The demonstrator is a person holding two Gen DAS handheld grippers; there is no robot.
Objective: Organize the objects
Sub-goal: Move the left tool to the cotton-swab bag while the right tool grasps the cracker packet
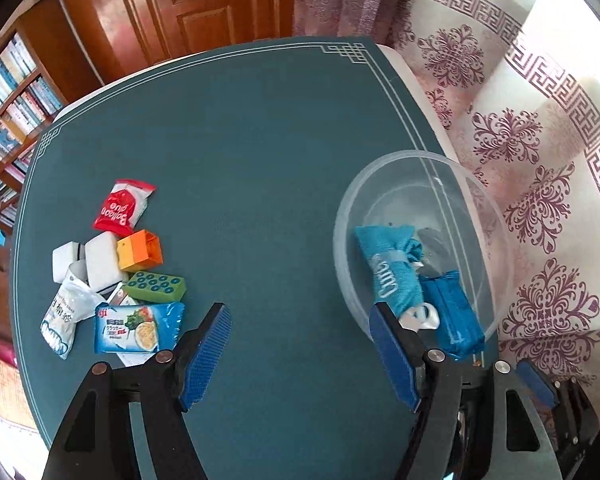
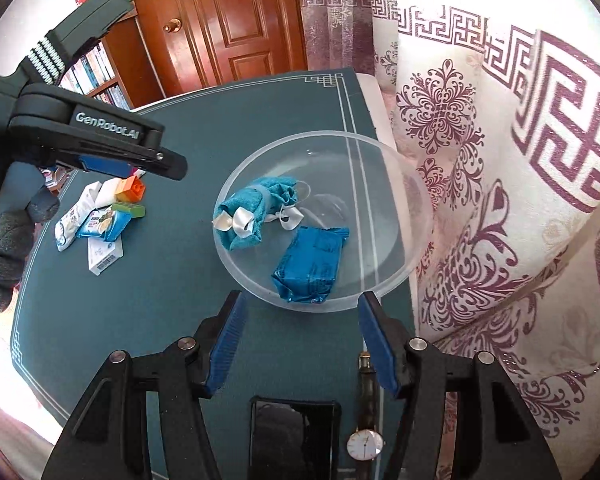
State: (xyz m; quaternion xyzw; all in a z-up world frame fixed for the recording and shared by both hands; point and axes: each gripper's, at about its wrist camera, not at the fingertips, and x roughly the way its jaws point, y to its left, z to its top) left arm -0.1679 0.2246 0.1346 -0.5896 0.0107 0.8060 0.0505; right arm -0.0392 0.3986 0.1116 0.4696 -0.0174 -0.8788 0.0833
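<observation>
Left gripper (image 1: pixel 300 348): jaws parted, empty | right gripper (image 2: pixel 302 346): parted, empty, near clear bowl (image 2: pixel 396 168) at table's (image 1: pixel 260 140) right edge | bowl holds teal pouch (image 2: pixel 256 212), blue packet (image 2: pixel 310 266) | leftover pile (image 1: pixel 112 272) near left edge, partly overlapped; lowest item possibly a card.

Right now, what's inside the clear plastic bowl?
Inside the clear plastic bowl: a teal fabric pouch with white ribbon and a blue foil packet. Anything beneath them is hidden.
</observation>
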